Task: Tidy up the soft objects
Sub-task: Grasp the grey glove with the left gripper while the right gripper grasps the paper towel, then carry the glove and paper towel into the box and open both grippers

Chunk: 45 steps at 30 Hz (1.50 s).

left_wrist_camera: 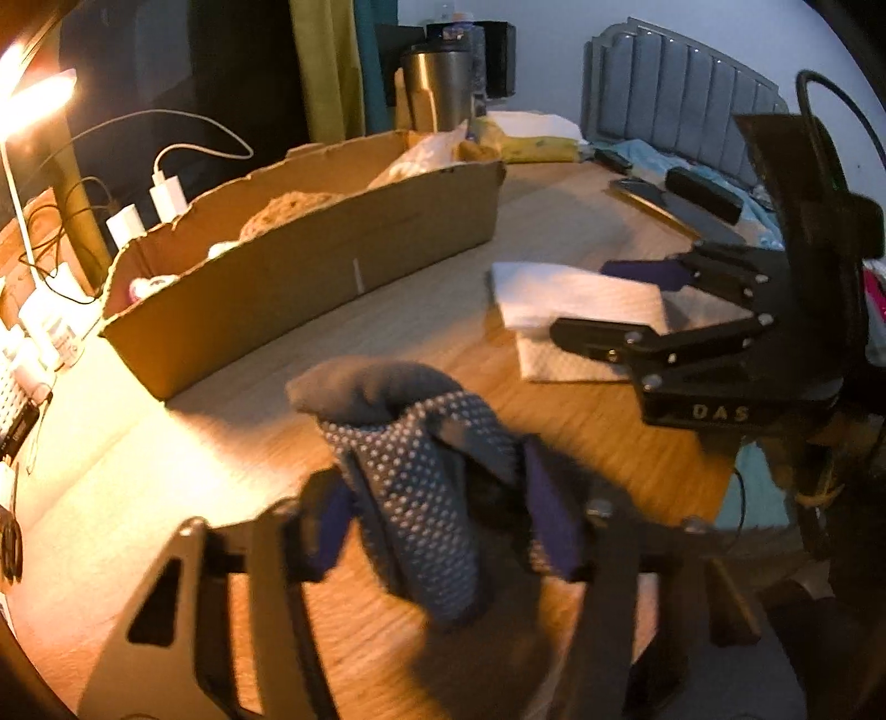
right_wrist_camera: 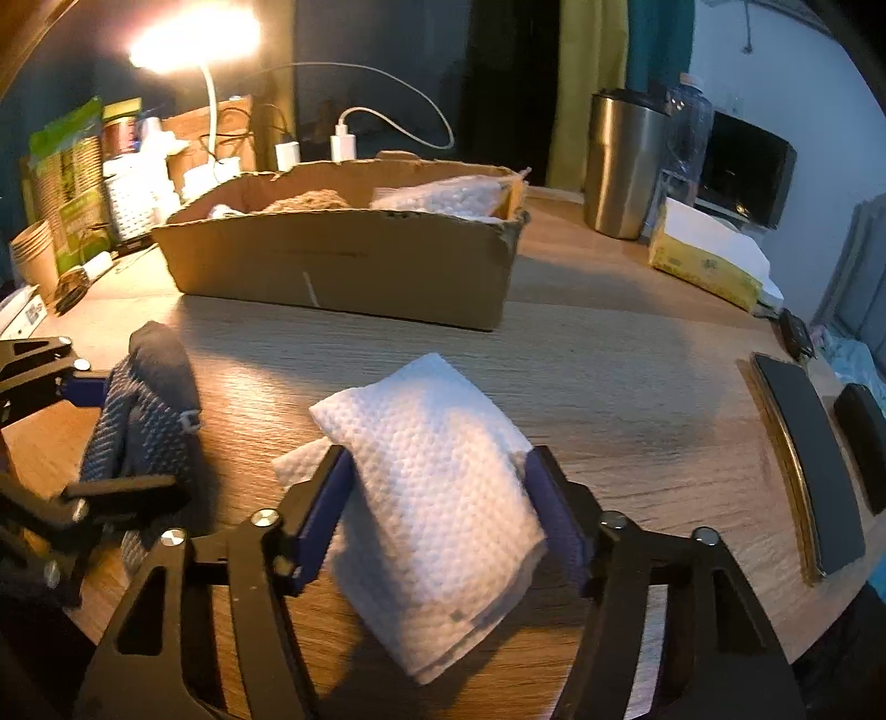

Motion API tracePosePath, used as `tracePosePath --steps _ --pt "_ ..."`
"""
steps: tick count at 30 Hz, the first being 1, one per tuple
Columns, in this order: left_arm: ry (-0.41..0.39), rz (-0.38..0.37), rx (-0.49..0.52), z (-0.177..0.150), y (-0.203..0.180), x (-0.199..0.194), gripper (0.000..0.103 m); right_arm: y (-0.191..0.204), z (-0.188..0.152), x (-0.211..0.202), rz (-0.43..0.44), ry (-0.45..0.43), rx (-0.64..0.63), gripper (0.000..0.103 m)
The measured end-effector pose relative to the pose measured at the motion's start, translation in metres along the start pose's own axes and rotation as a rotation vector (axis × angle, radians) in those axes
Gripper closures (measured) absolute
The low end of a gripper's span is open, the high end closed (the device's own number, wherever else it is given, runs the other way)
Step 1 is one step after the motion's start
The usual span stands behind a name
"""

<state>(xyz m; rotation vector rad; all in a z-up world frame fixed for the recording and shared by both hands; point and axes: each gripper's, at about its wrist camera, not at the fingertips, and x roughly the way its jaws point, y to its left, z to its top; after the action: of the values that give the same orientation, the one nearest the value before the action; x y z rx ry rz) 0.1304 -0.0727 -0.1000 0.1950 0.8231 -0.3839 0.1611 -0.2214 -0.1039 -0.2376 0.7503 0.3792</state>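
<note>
Left gripper (left_wrist_camera: 443,520): black two-finger frame with blue pads, closed part-way onto a dark grey knitted glove with pale grip dots (left_wrist_camera: 410,471), the fabric pinched between the pads and bunched upward above the round wood-grain surface (left_wrist_camera: 581,432); the same glove (right_wrist_camera: 144,421) appears at the left edge of the right wrist view. Right gripper (right_wrist_camera: 440,515): same build, its pads pressed against both sides of a folded white embossed paper towel (right_wrist_camera: 437,498), which droops below the fingers; whether its lower edge touches the surface cannot be told. In the left wrist view the right gripper (left_wrist_camera: 603,299) is seen from the side, holding that towel (left_wrist_camera: 570,310), and its black body carries pale letters reading "DAS". Beyond both, a long shallow brown cardboard box with torn edges (right_wrist_camera: 343,260) stands on the surface; inside lie a tan knitted item (right_wrist_camera: 310,200), and another white embossed towel (right_wrist_camera: 437,196) at the right end. Right of the box: a stainless steel tumbler (right_wrist_camera: 623,166), a yellow tissue pack with white tissue showing (right_wrist_camera: 709,260), and a flat black phone-like slab (right_wrist_camera: 808,465) near the edge. Behind the box: white chargers with cables (right_wrist_camera: 340,141), a lit lamp on a white neck (right_wrist_camera: 194,39), and a green printed package (right_wrist_camera: 72,183), text illegible.
</note>
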Motion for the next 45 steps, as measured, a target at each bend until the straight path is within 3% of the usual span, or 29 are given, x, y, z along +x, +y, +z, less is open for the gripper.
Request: tracePosePath --steps 1,3,6,10,21,32,45 --pt "-0.003 -0.009 -0.001 0.000 -0.001 -0.001 0.062 0.001 0.000 -0.001 0.007 -0.003 -0.003 0.043" --pt "-0.007 -0.024 0.002 0.000 -0.002 -0.002 0.068 0.004 0.000 -0.002 0.033 -0.006 -0.015 0.057" --pt "-0.016 -0.034 0.008 -0.001 -0.006 -0.004 0.074 0.009 0.001 -0.003 0.058 -0.010 -0.031 0.075" --pt "-0.052 -0.038 -0.037 -0.002 0.002 -0.009 0.075 0.010 0.002 -0.003 0.098 -0.012 -0.023 0.086" --pt "-0.117 -0.077 -0.110 -0.003 0.022 -0.025 0.075 0.009 0.013 -0.016 0.136 -0.058 -0.026 0.087" --pt "-0.217 -0.044 -0.185 0.010 0.050 -0.047 0.075 0.008 0.032 -0.026 0.150 -0.119 -0.053 0.087" --pt "-0.300 0.007 -0.181 0.036 0.072 -0.062 0.075 0.011 0.067 -0.038 0.131 -0.207 -0.116 0.087"
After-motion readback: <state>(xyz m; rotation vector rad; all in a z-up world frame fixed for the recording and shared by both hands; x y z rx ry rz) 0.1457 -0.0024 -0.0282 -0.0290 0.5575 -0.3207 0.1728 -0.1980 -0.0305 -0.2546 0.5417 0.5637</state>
